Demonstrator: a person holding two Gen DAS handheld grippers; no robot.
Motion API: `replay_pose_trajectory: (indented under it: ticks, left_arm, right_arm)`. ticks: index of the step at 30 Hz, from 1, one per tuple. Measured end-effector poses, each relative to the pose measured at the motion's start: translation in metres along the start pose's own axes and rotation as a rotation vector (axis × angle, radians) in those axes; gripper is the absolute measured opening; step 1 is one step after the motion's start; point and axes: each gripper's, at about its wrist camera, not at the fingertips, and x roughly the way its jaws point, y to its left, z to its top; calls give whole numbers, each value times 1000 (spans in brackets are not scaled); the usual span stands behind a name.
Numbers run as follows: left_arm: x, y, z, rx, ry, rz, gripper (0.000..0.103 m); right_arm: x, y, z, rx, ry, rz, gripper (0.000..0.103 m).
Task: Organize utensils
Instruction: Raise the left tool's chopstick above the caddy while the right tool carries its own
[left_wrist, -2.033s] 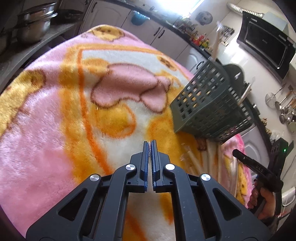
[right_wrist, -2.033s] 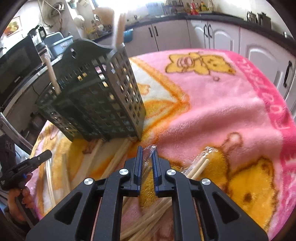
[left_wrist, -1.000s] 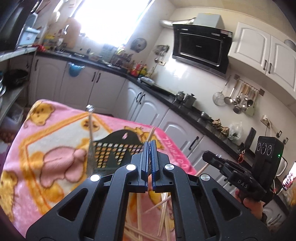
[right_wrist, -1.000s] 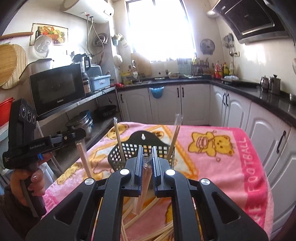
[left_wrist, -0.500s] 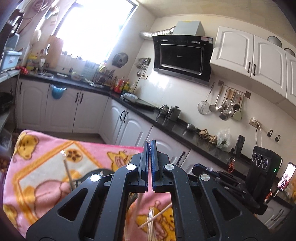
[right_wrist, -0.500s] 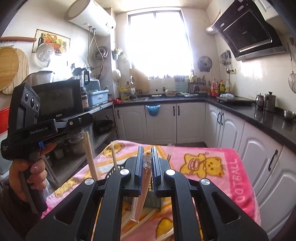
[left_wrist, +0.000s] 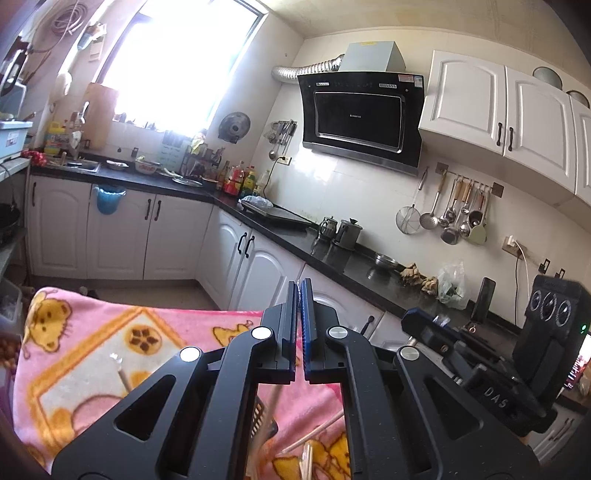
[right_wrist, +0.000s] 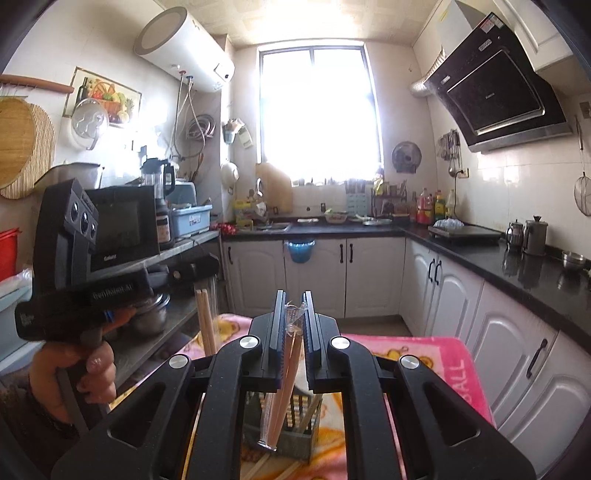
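So the right gripper (right_wrist: 294, 306) has a pair of chopsticks in a clear plastic sleeve (right_wrist: 286, 373) pinched between its jaws. The packet's top end pokes up right at the fingertips and the rest hangs down and a bit left, with its lower end over the dark slotted utensil basket (right_wrist: 295, 439) sitting on the pink cartoon blanket (right_wrist: 436, 362). More loose chopsticks (right_wrist: 258, 467) lie on the blanket beside the basket's base.

Both grippers are held up high, pointing nearly level across the kitchen, only slightly tipped down. In the right wrist view the person's left hand (right_wrist: 72, 373) wraps the handle of the left gripper (left_wrist: 298, 291) off to the side, and a second pair of chopsticks (right_wrist: 205, 321) dangles below its front end.

The left one's jaws are clamped fully together; the pads look basically flush, so whatever's in there must be thin plastic wrap, can't make it out.
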Motion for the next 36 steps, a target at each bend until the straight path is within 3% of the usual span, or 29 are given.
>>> replay_pose_trajectory:
  ticks: [14,36]
  left_arm:
    - [25,14,11,6,-34,39,1]
    - [61,51,-33,-45,36,79,1]
  right_arm:
    - [28,-12,24,2,-52,-63,9]
    - [91,-15,-39,46,66,-65,9]
